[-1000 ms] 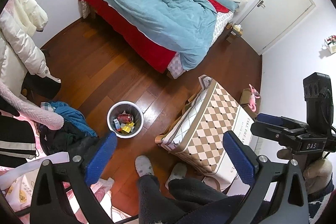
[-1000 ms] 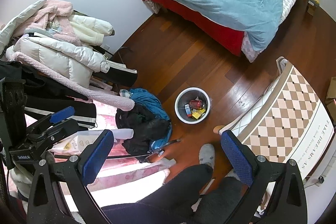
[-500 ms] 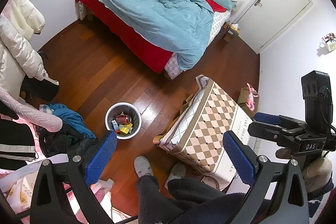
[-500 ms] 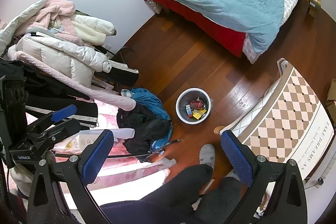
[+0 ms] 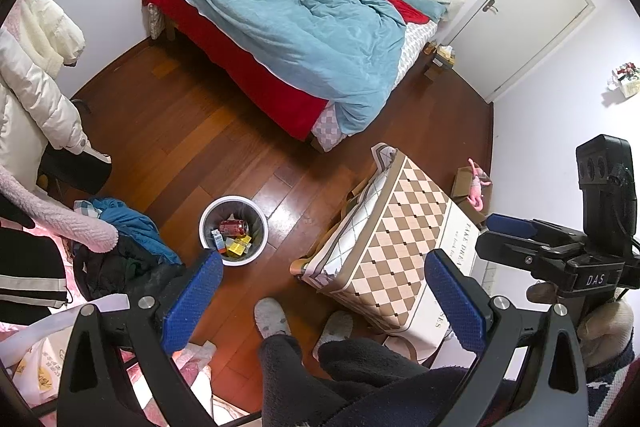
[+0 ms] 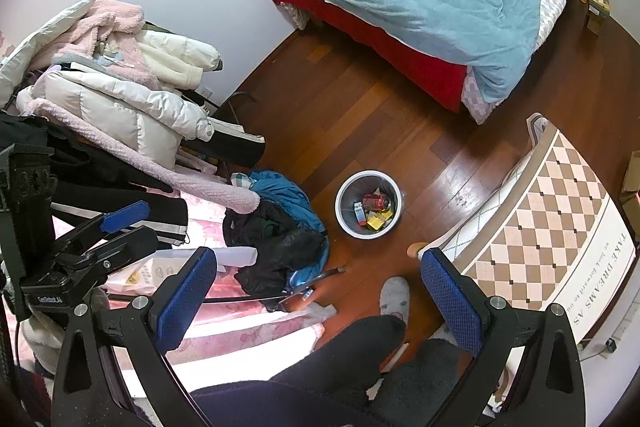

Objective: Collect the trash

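Two grippers, both held high over the bedroom, both empty: the left gripper (image 5: 322, 295) has its jaws spread wide with nothing between them, and the right gripper (image 6: 318, 291) is the same. We see only floor and the person's legs between the blue pads.

Landmark: the white trash bin (image 5: 207, 217), standing upright on the wood floor (image 5: 168, 131). It holds a red can (image 5: 233, 226), a small blue-white carton (image 5: 218, 239) and yellow wrappers (image 5: 237, 247), all loose at the bottom; the bin looks far from full. The right view shows the same bin (image 6: 344, 195) with the same contents.

Step, as we judge it: scanning for more trash, or the collecting is near done. We spot no obvious loose litter on the floor around the bin. The bed (image 5: 256, 75) lies beyond the bin, well apart. A clothes pile (image 5: 120, 247) sits just beside the bin on one side, and the checkered storage bag (image 5: 392, 251) is near it on the other, closed, contents hidden. Past that bag, a small cardboard box (image 5: 464, 181) with a pink item sits by the wall; we cannot tell if it is trash.

The next move probably calls for lowering one gripper toward whatever scrap is found, then carrying it to the bin.
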Demonstrator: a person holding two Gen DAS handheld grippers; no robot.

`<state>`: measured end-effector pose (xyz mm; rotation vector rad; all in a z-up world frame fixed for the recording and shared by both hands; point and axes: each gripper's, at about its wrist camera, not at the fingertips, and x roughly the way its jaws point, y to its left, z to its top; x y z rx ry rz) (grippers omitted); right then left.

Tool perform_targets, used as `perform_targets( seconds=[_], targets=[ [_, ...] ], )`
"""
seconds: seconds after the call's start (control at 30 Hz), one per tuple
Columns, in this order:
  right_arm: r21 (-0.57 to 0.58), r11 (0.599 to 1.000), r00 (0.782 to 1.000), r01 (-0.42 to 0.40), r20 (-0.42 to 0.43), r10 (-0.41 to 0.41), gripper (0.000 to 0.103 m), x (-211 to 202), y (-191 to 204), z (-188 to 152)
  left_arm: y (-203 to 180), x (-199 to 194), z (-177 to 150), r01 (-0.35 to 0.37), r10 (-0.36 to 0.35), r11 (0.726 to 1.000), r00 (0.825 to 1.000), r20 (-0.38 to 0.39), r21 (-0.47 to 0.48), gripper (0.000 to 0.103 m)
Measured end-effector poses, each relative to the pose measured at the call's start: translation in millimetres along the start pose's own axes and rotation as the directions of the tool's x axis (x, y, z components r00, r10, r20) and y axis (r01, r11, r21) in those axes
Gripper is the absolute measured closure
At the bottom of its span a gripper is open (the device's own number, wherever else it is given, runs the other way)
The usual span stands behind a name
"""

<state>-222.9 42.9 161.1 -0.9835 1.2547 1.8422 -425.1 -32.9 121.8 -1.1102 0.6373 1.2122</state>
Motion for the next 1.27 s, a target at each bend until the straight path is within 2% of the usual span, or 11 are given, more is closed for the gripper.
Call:
perform_targets(
  seconds=[0.7, 1.13, 1.27],
  targets=[
    [-0.005, 1.0, 1.0, 0.002, 0.015, -0.002, 0.0, -10.5, 2.6, -4.0, -1.8, -8.5, 3.3, 0.011, -0.011, 1.0, 1.0, 0.01, 0.013, 0.0],
    [-0.031, 1.0, 1.0, -0.007, -0.001, 0.007, 0.0, -13.4, 12.4, 2.9, -2.5, -10.3, 3.0, 0.014, -0.014, 1.0, 1.0, 0.008, 0.0, 0.0],
    [-0.039, 0.999, 1.0, -0.012, -0.001, 0.012, 0.0, -8.5, 16.7, -4.1, 0.7, -13.1, 0.4, 0.019, -0.019, 1.0, 1.0, 0.015, -0.011, 0.0]
  ],
)
